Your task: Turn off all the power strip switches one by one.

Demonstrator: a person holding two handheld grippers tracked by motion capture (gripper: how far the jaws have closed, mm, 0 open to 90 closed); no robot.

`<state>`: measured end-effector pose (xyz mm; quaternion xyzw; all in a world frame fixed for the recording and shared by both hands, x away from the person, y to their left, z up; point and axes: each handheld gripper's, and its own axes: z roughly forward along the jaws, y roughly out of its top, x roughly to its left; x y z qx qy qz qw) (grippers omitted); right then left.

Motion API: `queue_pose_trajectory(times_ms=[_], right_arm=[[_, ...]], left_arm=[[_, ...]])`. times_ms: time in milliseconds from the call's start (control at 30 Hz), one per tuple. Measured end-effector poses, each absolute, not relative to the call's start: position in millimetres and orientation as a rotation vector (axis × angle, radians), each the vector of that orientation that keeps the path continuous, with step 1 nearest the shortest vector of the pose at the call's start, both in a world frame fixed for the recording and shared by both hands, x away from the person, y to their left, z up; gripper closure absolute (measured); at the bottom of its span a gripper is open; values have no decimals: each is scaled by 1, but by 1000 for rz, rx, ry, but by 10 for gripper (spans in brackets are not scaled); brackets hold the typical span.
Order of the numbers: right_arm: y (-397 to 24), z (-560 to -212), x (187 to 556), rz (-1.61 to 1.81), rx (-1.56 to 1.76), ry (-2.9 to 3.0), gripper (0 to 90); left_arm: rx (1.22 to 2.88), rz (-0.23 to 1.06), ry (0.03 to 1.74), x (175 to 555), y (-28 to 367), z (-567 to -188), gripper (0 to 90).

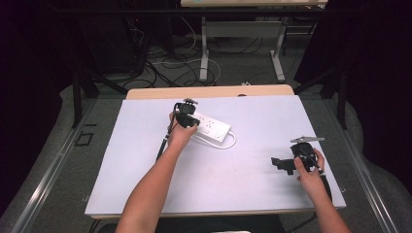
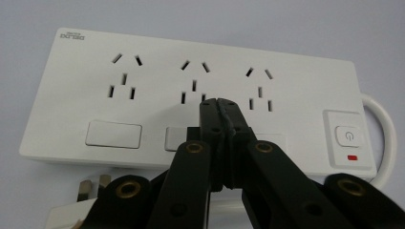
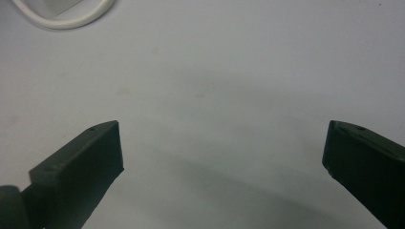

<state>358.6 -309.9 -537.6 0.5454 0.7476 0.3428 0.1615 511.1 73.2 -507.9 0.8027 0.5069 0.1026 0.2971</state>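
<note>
Lying just under the closed left gripper point(image 2: 218, 101), the white power strip point(image 2: 157, 86).

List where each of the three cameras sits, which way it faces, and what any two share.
High view: above the person's side, facing forward and down on the table; both forearms, left gripper, right gripper.
Left gripper view: along its closed jaws at the power strip.
Right gripper view: along its open jaws at bare tabletop.
Shared: power strip, white cable.

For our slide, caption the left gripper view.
Shut black left gripper poised over a white plastic three-socket power strip on the pale table.
</note>
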Motion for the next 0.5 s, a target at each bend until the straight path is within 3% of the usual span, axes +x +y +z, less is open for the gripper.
queue_pose_trajectory(times_ms=[500], right_arm=[[-310, -538, 359, 982, 1557, 2133, 0]], left_arm=[[2131, 281, 1373, 518, 82, -510, 900]])
